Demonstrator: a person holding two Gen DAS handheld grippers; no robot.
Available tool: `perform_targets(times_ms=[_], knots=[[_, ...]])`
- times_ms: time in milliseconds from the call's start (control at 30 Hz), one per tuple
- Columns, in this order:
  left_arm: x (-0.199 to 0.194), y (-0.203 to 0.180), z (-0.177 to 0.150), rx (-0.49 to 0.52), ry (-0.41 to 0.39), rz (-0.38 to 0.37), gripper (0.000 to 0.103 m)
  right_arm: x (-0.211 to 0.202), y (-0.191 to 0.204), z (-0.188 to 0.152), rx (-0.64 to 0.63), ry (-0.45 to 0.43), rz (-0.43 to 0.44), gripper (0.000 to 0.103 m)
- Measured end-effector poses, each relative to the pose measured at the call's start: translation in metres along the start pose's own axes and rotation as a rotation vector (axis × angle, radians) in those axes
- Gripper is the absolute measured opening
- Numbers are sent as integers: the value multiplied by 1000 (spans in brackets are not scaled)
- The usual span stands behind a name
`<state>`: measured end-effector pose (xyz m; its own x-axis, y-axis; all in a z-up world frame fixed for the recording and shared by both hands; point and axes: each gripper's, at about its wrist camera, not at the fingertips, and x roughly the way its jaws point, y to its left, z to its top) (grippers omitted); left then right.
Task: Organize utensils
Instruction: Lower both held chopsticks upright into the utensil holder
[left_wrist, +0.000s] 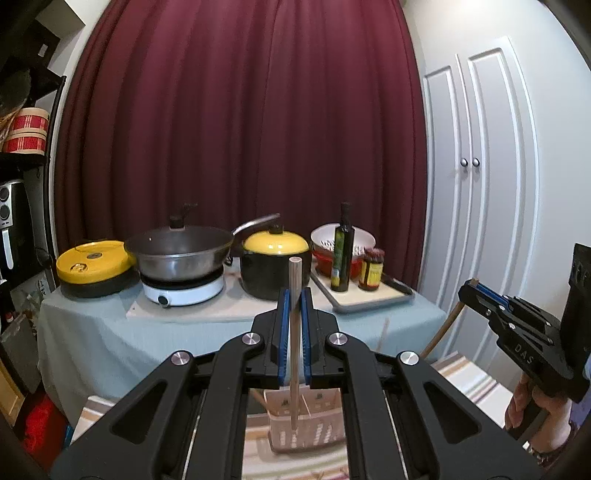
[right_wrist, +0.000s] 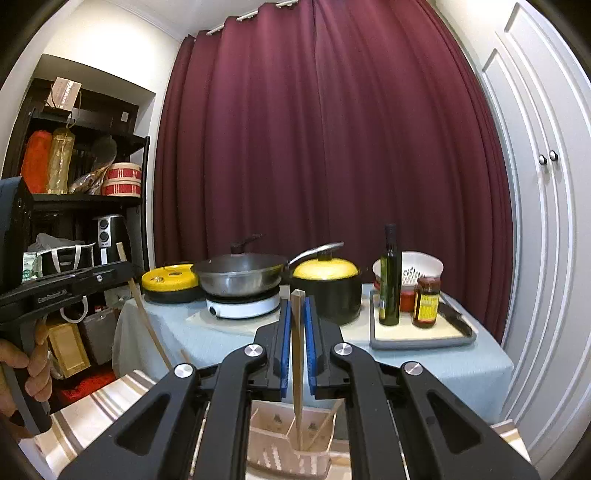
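a tabletop under a pale blue cloth stands before a dark red curtain, with white cupboard doors to the curtain's right and a black shelf unit to its left. on the cloth, in front of the curtain, sit a wok on a white burner, a black pot with a yellow lid, and a grey tray with an oil bottle and a jar. nearer than the tabletop, on a striped cloth, stands a pale slotted utensil basket. the left gripper is clamped on a round wooden stick held upright above the basket. the right gripper is clamped on a pair of chopsticks whose tips reach down into a basket compartment. the basket's lower part is cut off by the gripper arms, and which compartment holds what is hard to make out.
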<state>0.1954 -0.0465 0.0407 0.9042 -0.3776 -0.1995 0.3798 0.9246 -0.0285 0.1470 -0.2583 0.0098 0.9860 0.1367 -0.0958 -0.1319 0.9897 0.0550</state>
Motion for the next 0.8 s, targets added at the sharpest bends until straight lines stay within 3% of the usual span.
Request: perform_targets(times_ms=[233, 433, 800], knots=[[34, -1, 6, -7, -18, 27, 7, 26, -3, 5, -6, -13, -11, 8], [60, 0, -4, -11, 6, 30, 7, 50, -8, -9, 7, 29, -12, 8], [105, 9, -50, -45, 150, 16, 7, 82, -19, -53, 62, 160, -15, 8]])
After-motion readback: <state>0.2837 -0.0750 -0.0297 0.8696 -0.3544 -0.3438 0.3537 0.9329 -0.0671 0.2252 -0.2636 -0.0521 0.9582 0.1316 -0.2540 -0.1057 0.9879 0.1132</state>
